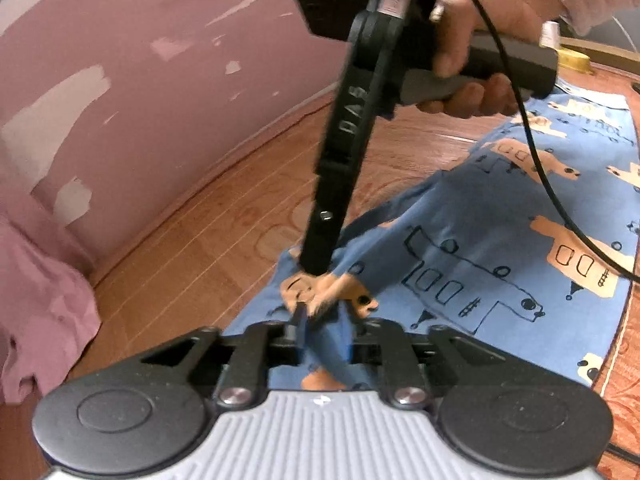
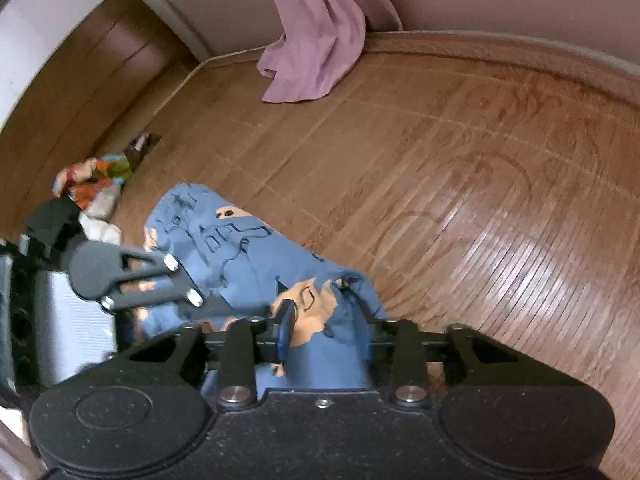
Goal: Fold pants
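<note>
A woven bamboo mat [image 2: 460, 168] in warm brown is seen below a pink wall with peeling paint [image 1: 132, 80], and a mauve curtain [image 2: 320, 32] is draped onto its far edge. The blue pants [image 1: 500, 248], printed with orange trains, are spread across the mat. One bunched fabric edge is pinched in the left gripper [image 1: 324, 320], jaws closed on the cloth. Just beside it, the same edge is clamped by the right gripper [image 2: 324, 332], whose handle is held by a hand [image 1: 480, 28]. A crumpled colourful cloth [image 2: 92, 184] is seen lying near the mat's corner.
</note>
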